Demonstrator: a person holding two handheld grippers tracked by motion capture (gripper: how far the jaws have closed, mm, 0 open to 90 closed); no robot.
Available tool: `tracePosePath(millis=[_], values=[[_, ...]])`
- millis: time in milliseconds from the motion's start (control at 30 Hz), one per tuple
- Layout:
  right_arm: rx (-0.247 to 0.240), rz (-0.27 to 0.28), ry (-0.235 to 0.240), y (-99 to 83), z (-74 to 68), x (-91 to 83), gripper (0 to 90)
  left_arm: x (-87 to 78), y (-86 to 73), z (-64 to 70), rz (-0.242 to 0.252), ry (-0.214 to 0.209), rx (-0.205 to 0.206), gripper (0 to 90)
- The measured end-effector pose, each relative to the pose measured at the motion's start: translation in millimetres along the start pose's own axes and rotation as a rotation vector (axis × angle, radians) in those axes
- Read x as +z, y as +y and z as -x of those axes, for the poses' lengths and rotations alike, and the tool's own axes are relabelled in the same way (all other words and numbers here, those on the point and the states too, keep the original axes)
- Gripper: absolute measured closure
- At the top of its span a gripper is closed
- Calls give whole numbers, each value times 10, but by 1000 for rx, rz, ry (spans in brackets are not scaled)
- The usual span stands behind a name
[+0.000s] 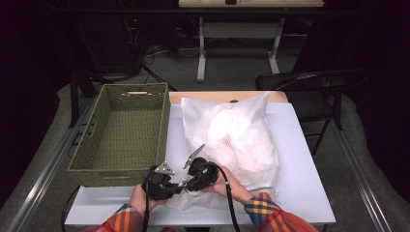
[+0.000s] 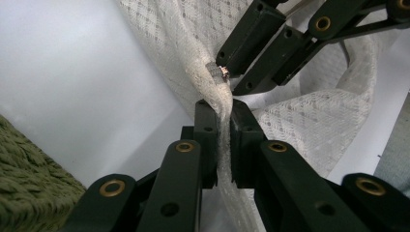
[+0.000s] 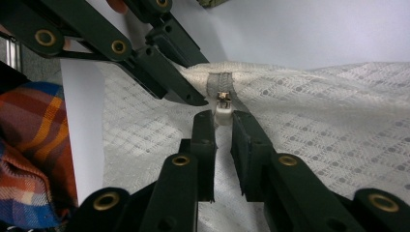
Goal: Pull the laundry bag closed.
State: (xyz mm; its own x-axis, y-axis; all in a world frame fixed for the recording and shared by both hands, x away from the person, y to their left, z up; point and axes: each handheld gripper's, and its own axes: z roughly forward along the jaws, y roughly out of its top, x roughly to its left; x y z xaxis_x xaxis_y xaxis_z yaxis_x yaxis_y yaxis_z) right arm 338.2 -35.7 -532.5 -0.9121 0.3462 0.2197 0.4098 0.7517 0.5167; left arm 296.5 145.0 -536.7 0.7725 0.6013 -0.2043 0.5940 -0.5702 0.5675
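Mesh laundry bag (image 1: 232,140), white and stuffed with pale fabric, lies on the white desk (image 1: 304,183) just right of the green woven basket (image 1: 121,135), its near end at the person's hands. Left tongs (image 2: 221,145) are pressed together on a bunched ridge of mesh by the zipper's end, likely to anchor the cloth. Right tongs (image 3: 222,126) stand slightly apart around the small white zipper pull (image 3: 223,112) (whether they truly grip it I cannot tell), seemingly placed to draw the zipper along while the other side holds tension.
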Motion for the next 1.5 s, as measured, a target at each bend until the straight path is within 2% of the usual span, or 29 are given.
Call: tracePosePath(millis=[133,333,400,433,533,600,700,800,933,1200,1300,1333,1500], values=[[2,0,-15,4,-9,-2,846,-13,9,-4,-10,-9,-5,691],[-2,-16,-25,7,-16,11,846,-59,16,-20,17,-10,-22,643],[-5,-21,-29,5,-19,15,845,-64,20,-22,27,2,-25,656],[-17,-21,-33,7,-13,21,837,-61,20,-22,31,7,-27,707],[-13,-31,-43,4,-28,31,815,-37,6,-33,21,24,-31,832],[-26,-40,-56,6,-37,44,785,-45,-4,-48,24,25,-38,862],[-43,-36,-60,11,-37,59,750,-67,-8,-52,28,16,-33,872],[-38,-38,-55,17,-42,67,729,-75,-9,-41,24,3,-29,872],[-53,-37,-50,27,-50,90,714,-77,-18,-42,24,5,-32,872],[-60,-31,-76,45,-36,99,690,-99,-43,-50,22,0,-39,871],[-73,-28,-68,55,-48,104,685,-96,-53,-60,21,0,-49,871],[-79,-21,-53,56,-48,103,688,-92,-55,-64,18,0,-50,870],[-76,-13,-25,58,-54,90,710,-81,-63,-71,12,7,-55,868]])
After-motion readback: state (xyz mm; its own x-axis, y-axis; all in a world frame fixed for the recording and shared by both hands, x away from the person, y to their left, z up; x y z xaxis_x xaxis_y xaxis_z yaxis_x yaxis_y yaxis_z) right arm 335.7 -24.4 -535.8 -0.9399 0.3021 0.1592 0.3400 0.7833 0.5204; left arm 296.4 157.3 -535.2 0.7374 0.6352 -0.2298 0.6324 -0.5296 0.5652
